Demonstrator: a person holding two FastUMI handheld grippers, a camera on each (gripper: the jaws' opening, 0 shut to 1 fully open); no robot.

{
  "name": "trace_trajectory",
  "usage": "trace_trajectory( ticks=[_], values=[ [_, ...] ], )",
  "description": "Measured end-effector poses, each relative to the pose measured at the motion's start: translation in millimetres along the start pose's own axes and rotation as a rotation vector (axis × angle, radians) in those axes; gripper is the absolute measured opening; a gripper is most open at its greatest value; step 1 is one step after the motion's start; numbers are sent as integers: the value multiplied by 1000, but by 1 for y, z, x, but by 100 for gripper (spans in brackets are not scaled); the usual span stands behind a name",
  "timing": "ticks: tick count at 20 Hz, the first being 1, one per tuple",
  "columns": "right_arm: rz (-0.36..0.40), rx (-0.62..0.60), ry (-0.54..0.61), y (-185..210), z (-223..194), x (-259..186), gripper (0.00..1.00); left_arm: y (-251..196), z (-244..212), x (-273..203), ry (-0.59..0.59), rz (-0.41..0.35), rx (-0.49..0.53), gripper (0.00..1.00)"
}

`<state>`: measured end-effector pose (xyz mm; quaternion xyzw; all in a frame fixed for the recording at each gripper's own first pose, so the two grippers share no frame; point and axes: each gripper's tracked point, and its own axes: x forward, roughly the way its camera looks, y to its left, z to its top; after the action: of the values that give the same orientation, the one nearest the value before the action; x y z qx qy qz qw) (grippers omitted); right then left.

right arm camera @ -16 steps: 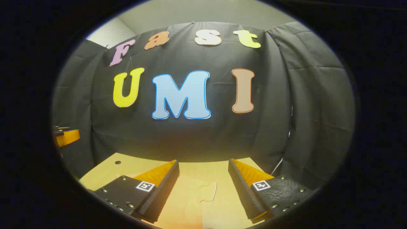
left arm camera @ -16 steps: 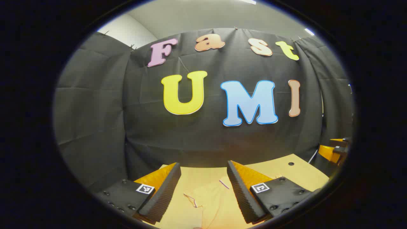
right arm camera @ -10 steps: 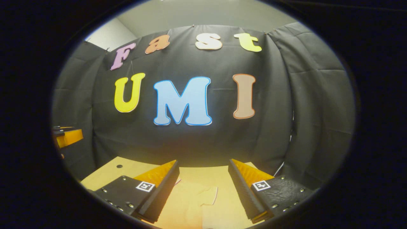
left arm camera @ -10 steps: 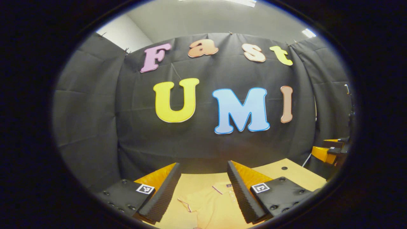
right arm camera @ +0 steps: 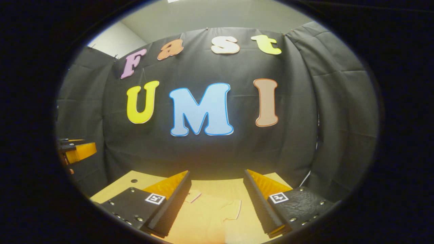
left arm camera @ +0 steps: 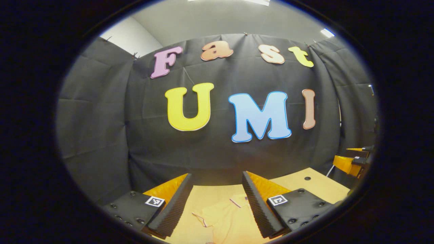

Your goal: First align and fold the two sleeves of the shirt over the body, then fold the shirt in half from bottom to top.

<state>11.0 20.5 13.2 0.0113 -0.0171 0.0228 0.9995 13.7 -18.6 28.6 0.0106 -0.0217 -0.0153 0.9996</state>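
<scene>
Shirt (left arm camera: pixel 225 220) count is one: a pale yellow-orange garment lying flat on the light wooden table (left arm camera: pixel 315 184), seen below and between your fingers in both gripper views. In the left gripper view you can make out one short sleeve (left arm camera: pixel 203 217) with a dark trimmed edge pointing left, and part of the collar (left arm camera: pixel 239 200) beside your right-hand finger. In the right gripper view the shirt (right arm camera: pixel 203 220) shows its other sleeve (right arm camera: pixel 232 210) pointing right, with a bit of collar (right arm camera: pixel 194 196) near your left-hand finger.

You hold two grippers. Your left gripper (left arm camera: pixel 217 203) has its two fingers spread wide, nothing between them, hanging above the shirt. Your right gripper (right arm camera: pixel 217 201) is likewise spread wide and holds nothing, above the shirt.

Each view catches the other gripper off at its edge: the right one (left arm camera: pixel 352 162) at the far right, the left one (right arm camera: pixel 76 152) at the far left. One small dark hole (left arm camera: pixel 307 178) marks the tabletop.
</scene>
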Motion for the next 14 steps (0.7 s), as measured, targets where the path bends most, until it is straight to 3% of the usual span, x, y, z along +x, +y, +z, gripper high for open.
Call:
trace_trajectory(
  ticks=[5,14],
  values=[
    [-42,-14,57,-15,-29,25,95,3,-9,0,21,7,-37,94],
    [-89,-57,319,-46,-153,97,97,22,-23,1,57,61,-56,94]
  ],
)
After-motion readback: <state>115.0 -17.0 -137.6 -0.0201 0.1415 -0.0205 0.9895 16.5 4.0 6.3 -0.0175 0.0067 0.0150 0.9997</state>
